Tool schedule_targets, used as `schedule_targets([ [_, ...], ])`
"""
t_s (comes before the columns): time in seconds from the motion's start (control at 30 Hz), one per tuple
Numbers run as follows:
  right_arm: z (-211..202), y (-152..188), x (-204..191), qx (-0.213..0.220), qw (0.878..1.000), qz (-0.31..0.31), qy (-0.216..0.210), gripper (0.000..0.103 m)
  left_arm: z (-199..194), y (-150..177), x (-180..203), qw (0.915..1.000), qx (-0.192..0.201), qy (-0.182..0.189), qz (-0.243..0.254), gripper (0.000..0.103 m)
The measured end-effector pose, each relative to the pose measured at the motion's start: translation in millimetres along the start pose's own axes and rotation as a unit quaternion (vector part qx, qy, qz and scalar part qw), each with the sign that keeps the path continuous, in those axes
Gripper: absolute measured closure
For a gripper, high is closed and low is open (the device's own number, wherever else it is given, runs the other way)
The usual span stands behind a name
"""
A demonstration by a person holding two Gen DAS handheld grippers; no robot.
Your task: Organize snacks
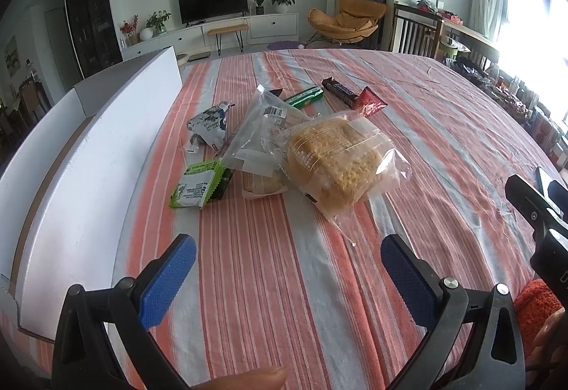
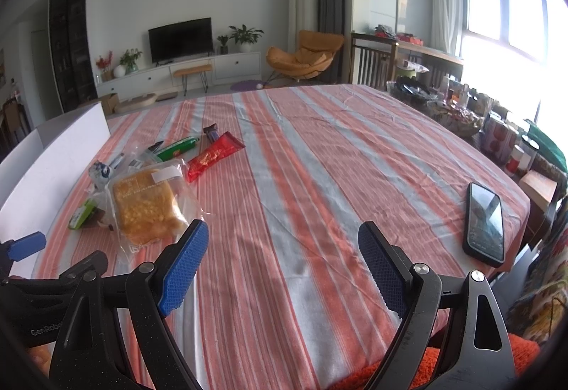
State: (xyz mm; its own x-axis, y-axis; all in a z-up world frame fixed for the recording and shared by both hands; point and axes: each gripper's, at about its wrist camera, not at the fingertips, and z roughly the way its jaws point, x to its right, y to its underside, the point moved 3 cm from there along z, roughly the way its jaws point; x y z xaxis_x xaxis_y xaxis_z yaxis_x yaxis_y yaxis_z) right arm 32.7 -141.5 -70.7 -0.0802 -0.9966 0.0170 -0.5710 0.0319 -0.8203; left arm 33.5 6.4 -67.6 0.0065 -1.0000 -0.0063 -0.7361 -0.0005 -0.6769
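Jaws of both grippers apart (nothing held), snack pile [image 1: 284, 141] just ahead

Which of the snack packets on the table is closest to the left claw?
The clear bag holding the yellow crumbly cake, at the front of the pile; the green packet and the other snacks lie farther back or off to the side.

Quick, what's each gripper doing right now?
Left gripper: open, holding nothing, above the striped cloth.
Right gripper: open, holding nothing.
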Motion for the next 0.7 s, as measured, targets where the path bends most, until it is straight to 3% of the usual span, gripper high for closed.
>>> schedule_targets([
  [0.7,-1.5,5.4,-3.2,-0.011,1.0,0.012,-0.004,0.014,49.7,25.9,-9.3,0.9943,-0.106,-0.009,-0.001,0.0],
])
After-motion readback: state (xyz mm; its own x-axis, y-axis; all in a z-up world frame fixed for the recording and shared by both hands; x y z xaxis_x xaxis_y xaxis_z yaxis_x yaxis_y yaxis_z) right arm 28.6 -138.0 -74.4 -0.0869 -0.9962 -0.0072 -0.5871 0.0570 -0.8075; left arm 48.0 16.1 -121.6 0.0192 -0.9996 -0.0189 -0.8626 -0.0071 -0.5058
